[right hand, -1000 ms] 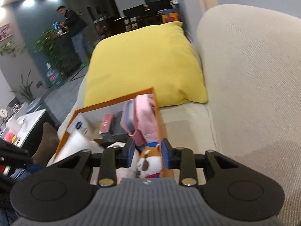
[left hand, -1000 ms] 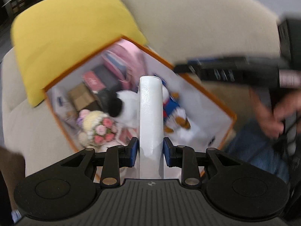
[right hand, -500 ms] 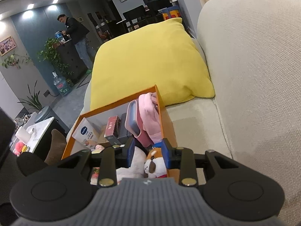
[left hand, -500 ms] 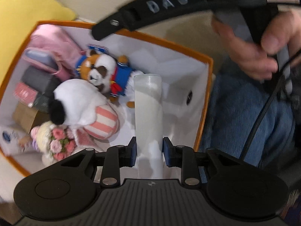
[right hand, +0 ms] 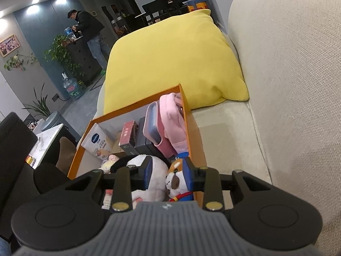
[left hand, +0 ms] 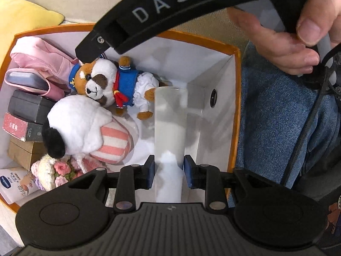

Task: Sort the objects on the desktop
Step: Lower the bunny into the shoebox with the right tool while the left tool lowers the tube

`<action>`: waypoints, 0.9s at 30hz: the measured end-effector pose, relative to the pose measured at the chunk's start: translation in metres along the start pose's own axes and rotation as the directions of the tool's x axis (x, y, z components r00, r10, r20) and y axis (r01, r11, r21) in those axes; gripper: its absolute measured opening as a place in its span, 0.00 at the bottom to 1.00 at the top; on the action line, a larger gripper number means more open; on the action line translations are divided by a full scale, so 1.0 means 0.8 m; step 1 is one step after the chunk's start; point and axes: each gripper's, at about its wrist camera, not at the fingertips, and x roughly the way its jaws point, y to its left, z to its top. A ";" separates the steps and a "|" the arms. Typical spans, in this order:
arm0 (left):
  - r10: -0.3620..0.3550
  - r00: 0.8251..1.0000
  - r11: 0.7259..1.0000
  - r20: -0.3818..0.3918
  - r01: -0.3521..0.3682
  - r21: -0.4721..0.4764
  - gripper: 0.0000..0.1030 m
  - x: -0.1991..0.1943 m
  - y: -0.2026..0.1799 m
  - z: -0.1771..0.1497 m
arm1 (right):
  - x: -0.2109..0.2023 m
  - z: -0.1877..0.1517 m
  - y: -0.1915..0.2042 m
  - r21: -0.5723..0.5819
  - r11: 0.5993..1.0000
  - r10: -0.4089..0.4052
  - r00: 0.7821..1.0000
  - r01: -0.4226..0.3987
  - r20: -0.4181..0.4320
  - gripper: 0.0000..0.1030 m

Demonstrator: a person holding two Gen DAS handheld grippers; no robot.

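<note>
Left wrist view looks straight down into the orange box (left hand: 236, 89). Left gripper (left hand: 168, 169) pinches a frosted white tube (left hand: 170, 128) at its near end; the tube's far end points into the box's bare corner, beside the sailor-suited plush (left hand: 110, 85). Only this view shows the right hand (left hand: 283, 36) wrapped on its black handle, crossing above the box's far rim, and blue jeans (left hand: 277, 128) just outside the box wall.

Right wrist view is low and oblique across the box (right hand: 187, 123). Only here: yellow cushion (right hand: 170, 64) touching the box's far side, beige sofa back (right hand: 287, 85), a standing man (right hand: 89, 34) well beyond. Right gripper (right hand: 168, 175) hovers over the box's near end, fingers spread, nothing between them; white plush (right hand: 149, 179) and the sailor plush (right hand: 175, 177) lie below.
</note>
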 end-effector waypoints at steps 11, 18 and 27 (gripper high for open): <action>0.009 1.000 0.999 0.003 -0.009 -0.038 0.19 -0.001 0.008 0.002 | 0.000 0.000 -0.002 0.003 1.000 0.002 1.000 -0.002 -0.007 0.32; 0.042 0.998 0.992 0.046 -0.036 -0.118 0.18 0.003 -0.001 -0.017 | 0.000 -0.002 0.000 -0.001 1.000 0.001 1.000 -0.001 -0.017 0.33; 0.149 0.987 0.971 0.068 -0.133 -0.201 0.15 0.016 -0.008 -0.032 | -0.002 -0.005 0.016 -0.072 0.997 0.006 0.999 -0.010 -0.046 0.32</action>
